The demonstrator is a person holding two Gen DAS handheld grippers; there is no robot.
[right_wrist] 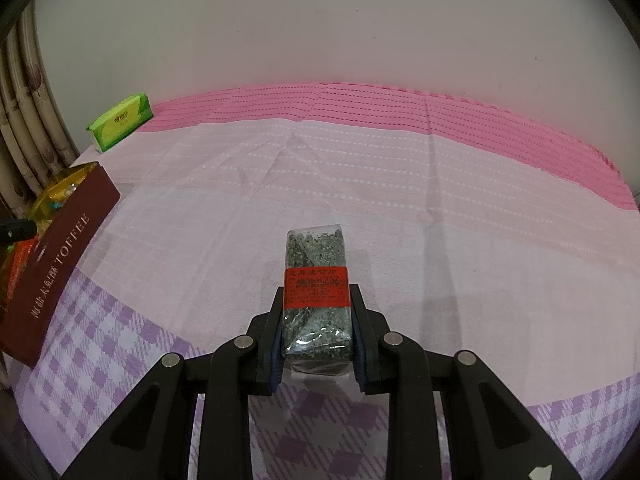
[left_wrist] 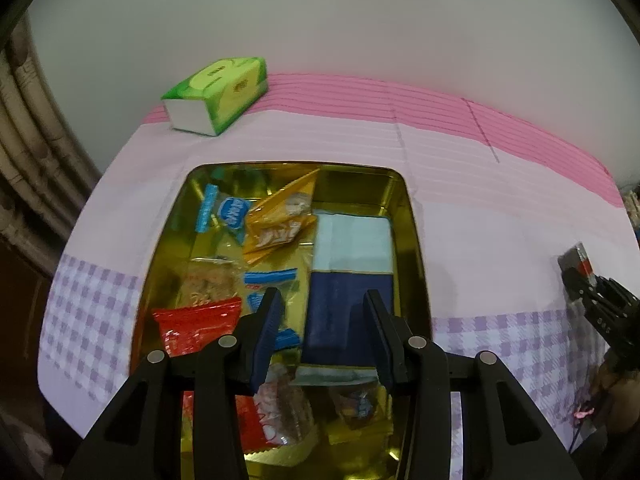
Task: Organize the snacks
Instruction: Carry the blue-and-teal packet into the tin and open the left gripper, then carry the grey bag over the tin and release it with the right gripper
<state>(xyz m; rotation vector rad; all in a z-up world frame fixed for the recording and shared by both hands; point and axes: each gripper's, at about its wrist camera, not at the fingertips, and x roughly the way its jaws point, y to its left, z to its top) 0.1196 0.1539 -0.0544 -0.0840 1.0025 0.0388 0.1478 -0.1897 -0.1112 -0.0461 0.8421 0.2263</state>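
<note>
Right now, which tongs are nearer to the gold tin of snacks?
Left. The left tongs hang open right over the gold tin; the right tongs, shut on a dark snack pack, are off to its side.

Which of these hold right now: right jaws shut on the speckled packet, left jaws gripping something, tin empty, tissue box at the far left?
1. The right gripper is shut on the speckled packet. True.
2. The left gripper grips a snack. False: its jaws stand open above the tin.
3. The gold tin is empty. False: it holds several wrapped snacks and a blue box.
4. The green tissue box sits at the far left of the tablecloth. True.
</note>
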